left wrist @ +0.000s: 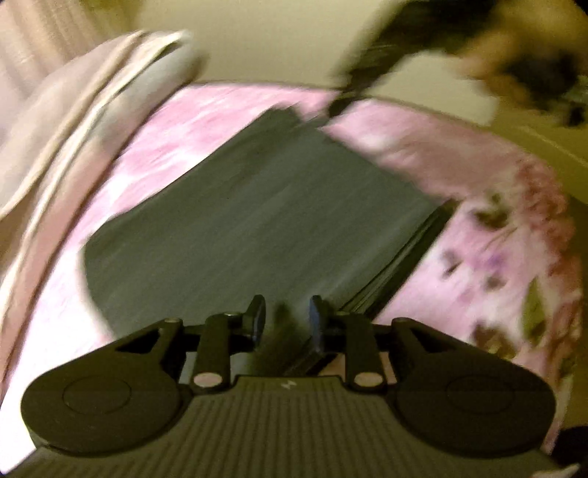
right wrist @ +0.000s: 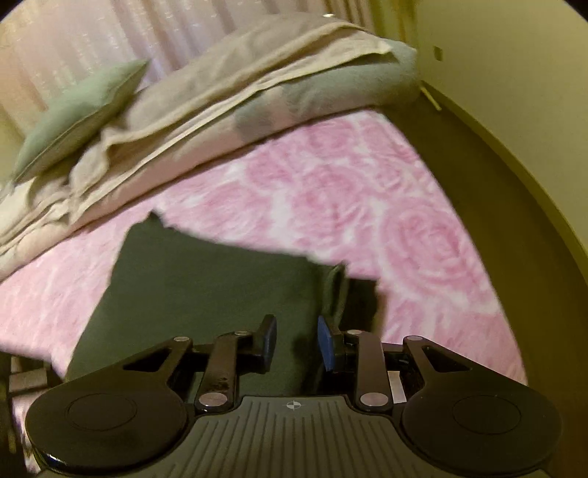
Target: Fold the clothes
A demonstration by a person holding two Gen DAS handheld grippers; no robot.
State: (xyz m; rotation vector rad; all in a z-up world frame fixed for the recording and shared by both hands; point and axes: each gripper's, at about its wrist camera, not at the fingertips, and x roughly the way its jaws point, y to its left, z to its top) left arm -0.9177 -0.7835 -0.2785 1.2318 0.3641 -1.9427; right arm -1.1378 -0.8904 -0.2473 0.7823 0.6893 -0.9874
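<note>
A dark grey-green garment (left wrist: 257, 217) lies flat on a pink rose-patterned bedspread (left wrist: 477, 257). In the left wrist view, which is motion-blurred, my left gripper (left wrist: 286, 318) is low over the garment's near edge, its jaws a small gap apart with a dark fold of cloth between the pads; I cannot tell if it is gripped. In the right wrist view the garment (right wrist: 205, 290) lies below my right gripper (right wrist: 297, 340), whose jaws stand apart and empty above the cloth. The other gripper and hand (left wrist: 422, 55) show blurred at the far corner.
A folded beige and grey blanket pile (right wrist: 257, 81) and a green pillow (right wrist: 77, 114) sit at the head of the bed. A cream wall (right wrist: 514, 92) and dark gap run along the right side. Curtains (right wrist: 110, 29) hang behind.
</note>
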